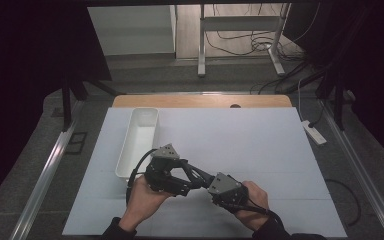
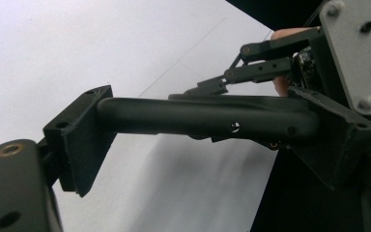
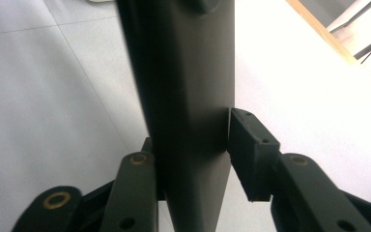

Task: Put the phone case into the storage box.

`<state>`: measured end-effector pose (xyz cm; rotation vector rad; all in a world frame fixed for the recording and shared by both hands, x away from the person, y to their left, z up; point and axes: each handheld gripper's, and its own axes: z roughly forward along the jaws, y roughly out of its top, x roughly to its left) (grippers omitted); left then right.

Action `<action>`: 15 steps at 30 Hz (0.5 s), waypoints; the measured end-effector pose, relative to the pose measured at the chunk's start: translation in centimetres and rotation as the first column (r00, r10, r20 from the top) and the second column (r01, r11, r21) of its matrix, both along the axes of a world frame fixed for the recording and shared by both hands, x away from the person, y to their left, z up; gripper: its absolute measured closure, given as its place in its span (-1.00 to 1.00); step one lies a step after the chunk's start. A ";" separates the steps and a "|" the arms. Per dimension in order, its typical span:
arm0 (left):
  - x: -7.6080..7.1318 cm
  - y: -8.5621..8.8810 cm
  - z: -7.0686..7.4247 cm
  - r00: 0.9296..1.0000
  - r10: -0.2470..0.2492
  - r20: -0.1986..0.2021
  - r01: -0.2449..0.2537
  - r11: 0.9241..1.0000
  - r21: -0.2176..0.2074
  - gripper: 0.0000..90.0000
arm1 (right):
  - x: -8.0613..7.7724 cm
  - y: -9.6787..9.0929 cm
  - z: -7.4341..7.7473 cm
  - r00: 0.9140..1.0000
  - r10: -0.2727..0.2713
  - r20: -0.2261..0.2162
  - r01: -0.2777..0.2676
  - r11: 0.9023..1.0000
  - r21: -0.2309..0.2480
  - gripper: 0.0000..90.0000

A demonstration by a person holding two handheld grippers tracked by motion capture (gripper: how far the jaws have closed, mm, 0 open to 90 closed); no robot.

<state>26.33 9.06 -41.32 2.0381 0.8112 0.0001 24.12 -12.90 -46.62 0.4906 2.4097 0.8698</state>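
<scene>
A long black bar (image 1: 198, 176) hangs just above the white mat, held between both grippers near the table's front edge. In the left gripper view the bar (image 2: 198, 116) spans lengthwise from one pad (image 2: 79, 140) to the other, so my left gripper (image 1: 187, 175) is shut on its two ends with the jaws wide apart. My right gripper (image 1: 206, 180) comes in from the right and clamps across the bar. In the right gripper view the bar (image 3: 188, 96) stands upright between the jaws, with one pad (image 3: 251, 154) flat against its side.
An empty white oblong tray (image 1: 137, 140) lies on the left part of the white mat (image 1: 260, 145). The wooden table edge (image 1: 200, 101) runs along the back. Beyond it are a desk frame and cables on the floor.
</scene>
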 end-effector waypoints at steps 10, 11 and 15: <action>0.1 0.2 0.1 0.999 0.028 0.016 -0.027 0.999 -0.025 -0.72 | -0.3 0.1 0.1 0.999 0.017 0.052 -0.016 1.000 -0.015 0.83; 0.1 0.3 0.2 1.000 0.030 0.009 -0.029 0.999 -0.040 -0.72 | -0.5 0.1 0.2 0.997 0.021 0.069 -0.020 1.000 -0.016 0.86; 0.2 0.5 0.3 0.999 0.032 0.012 -0.031 0.997 -0.075 -0.74 | -0.8 0.1 0.7 0.996 0.032 0.081 -0.032 0.999 -0.003 0.89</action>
